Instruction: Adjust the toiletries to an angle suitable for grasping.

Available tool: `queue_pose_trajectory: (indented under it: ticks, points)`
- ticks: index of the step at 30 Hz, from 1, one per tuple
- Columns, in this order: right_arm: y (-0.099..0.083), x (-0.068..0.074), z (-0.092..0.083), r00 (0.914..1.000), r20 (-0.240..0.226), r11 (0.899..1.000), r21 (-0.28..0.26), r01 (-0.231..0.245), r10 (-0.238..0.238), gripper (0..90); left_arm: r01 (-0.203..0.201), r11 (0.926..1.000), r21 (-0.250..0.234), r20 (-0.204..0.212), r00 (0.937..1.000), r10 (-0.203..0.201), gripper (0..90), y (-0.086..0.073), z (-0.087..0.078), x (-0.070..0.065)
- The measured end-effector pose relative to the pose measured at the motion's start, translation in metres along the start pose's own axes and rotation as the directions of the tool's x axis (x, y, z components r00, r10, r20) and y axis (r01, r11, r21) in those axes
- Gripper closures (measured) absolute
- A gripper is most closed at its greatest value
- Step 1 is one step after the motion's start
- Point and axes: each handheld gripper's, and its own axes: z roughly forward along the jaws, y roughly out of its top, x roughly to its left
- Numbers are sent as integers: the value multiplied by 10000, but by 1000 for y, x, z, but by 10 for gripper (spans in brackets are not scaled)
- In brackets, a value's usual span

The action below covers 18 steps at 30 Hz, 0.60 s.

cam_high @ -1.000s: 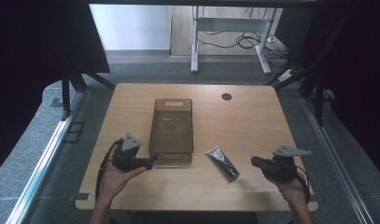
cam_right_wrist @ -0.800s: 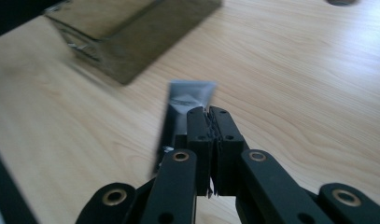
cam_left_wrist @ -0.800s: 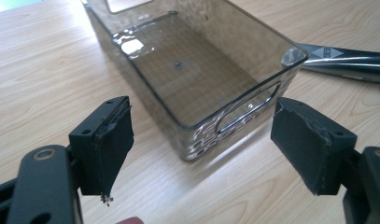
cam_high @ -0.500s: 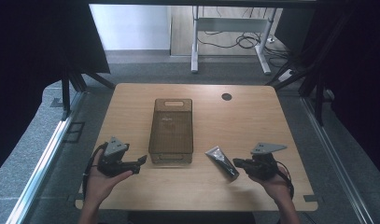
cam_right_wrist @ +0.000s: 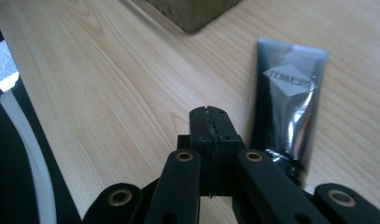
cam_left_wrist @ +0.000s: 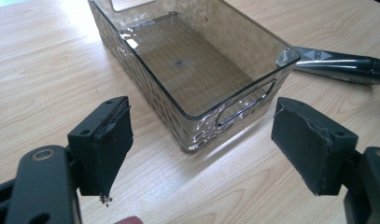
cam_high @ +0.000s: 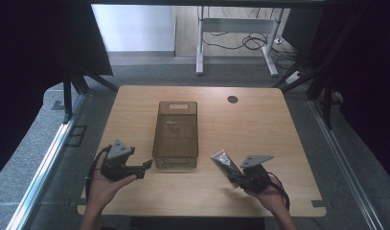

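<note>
A smoky see-through bin (cam_high: 176, 163) stands empty in the middle of the wooden table. Just right of its near end lies a black tube (cam_high: 224, 161). My left gripper (cam_high: 145, 165) rests at the bin's near left corner; in the left gripper view its jaws (cam_left_wrist: 211, 140) stand wide open around nothing, facing the bin's handle end (cam_left_wrist: 234, 100), with the tube (cam_left_wrist: 341, 65) beyond. My right gripper (cam_high: 232, 177) sits at the tube's near end. In the right gripper view it is shut (cam_right_wrist: 209, 119) with nothing between its pads, and the tube (cam_right_wrist: 288, 102) lies just right of them.
A round black cable hole (cam_high: 232, 99) sits in the table's far right part. The table's front edge runs close under both hands. A corner of the bin (cam_right_wrist: 192, 11) shows ahead of the right gripper, and a white cable (cam_right_wrist: 26, 154) trails at its left.
My right gripper has slid left across the table, up to the tube's near end. The left gripper has shifted only slightly, and the bin and tube lie as before.
</note>
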Motion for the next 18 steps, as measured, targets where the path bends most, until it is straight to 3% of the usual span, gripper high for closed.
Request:
queue_pose_trajectory:
  ticks: [8, 18]
  points:
    - [-8, -3, 12, 9999, -60, 9990, 424, -143, 146, 899, -154, 9997, 188, 163, 9998, 151, 206, 3, 5, -1]
    - [-12, -9, 12, 9994, 73, 9980, 527, -344, 341, 899, -198, 9992, 359, 245, 9995, 189, 205, 3, 10, 0]
